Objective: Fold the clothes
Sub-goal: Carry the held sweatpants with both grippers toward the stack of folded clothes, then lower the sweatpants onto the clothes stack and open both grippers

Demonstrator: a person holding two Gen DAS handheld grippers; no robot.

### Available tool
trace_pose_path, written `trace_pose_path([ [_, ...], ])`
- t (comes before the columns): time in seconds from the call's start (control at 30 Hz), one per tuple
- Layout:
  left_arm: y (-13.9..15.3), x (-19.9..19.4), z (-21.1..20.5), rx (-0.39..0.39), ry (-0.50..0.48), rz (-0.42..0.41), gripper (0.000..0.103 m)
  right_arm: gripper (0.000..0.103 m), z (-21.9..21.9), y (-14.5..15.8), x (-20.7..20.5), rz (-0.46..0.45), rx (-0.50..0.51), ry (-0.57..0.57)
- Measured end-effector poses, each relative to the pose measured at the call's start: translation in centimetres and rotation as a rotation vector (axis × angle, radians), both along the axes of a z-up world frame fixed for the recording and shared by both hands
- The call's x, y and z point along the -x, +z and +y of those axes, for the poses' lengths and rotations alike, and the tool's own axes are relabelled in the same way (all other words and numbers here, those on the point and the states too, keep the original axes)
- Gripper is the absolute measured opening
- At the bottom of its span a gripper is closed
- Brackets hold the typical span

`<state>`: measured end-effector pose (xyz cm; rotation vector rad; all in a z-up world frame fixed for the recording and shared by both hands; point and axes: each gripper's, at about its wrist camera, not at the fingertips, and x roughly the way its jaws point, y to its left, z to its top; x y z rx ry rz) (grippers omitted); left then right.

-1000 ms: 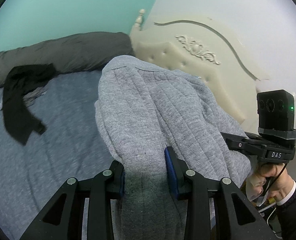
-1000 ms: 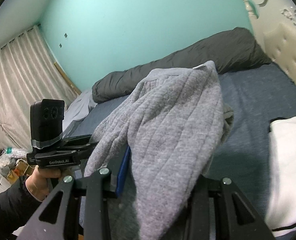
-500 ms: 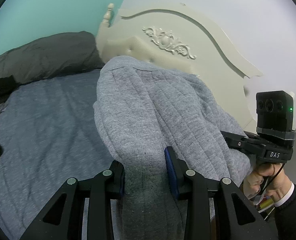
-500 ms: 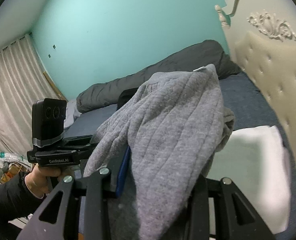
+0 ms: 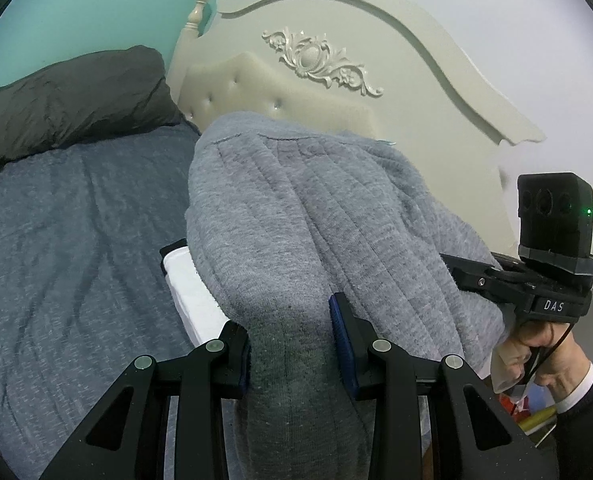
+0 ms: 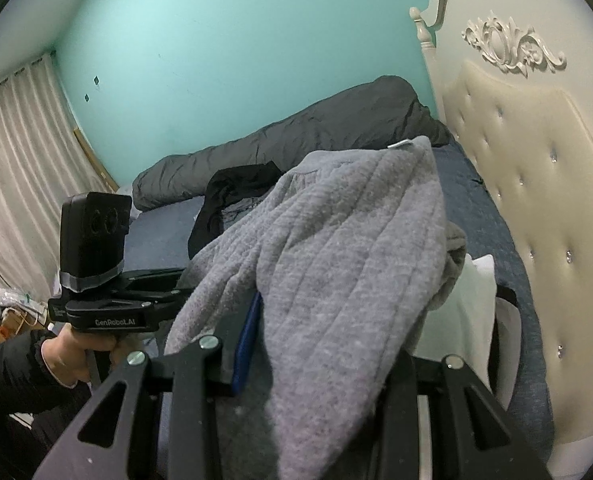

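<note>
Left wrist view, left to right. A dark grey duvet [image 5: 68,96] lay rolled along the far side of the bed [image 5: 76,240], whose blue-grey cover was otherwise bare on that side. A folded white garment [image 5: 194,300] rested on the cover, partly hidden under the grey quilted sweatshirt [image 5: 316,220] that I held lifted above the bed, in front of the cream headboard [image 5: 336,68]. My left gripper [image 5: 292,344] had its jaws clamped on the ribbed hem of the sweatshirt. At the far right my right hand [image 5: 536,344] gripped the handle of the other tool.

Right wrist view, left to right. Curtains [image 6: 20,160] and my left hand [image 6: 76,352] appeared first, then a black garment [image 6: 232,196] lying loose on the bed beside the duvet. The sweatshirt draped over my right gripper [image 6: 316,364]; one blue pad [image 6: 248,336] showed, the other finger was buried under the cloth, so I judged the jaws closed on the fabric but could not see the contact itself.

Risks, as I judged them. The sweatshirt hung bunched, not flat, so lowering it as it was would probably trap creases or a doubled layer inside the fold. The thick knit could slip from the hidden right-hand hold if I pulled the tools apart to spread it. Setting it down near the white garment could drag that piece out of its fold.
</note>
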<state>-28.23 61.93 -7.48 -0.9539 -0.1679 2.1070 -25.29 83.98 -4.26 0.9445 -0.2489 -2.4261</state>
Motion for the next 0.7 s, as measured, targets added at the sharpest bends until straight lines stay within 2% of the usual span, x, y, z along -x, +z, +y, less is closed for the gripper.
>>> trace_pose_path([
  [0.33, -2.9, 0.5, 2.7, -0.019, 0.045, -0.04, 0.036, 0.036, 2.8, -2.2, 1.2, 0.003, -0.022, 0.022],
  [0.7, -9.0, 0.1, 5.2, 0.016, 0.05, -0.131, 0.036, 0.037, 6.0, -8.6, 1.8, -0.103, -0.035, -0.011],
])
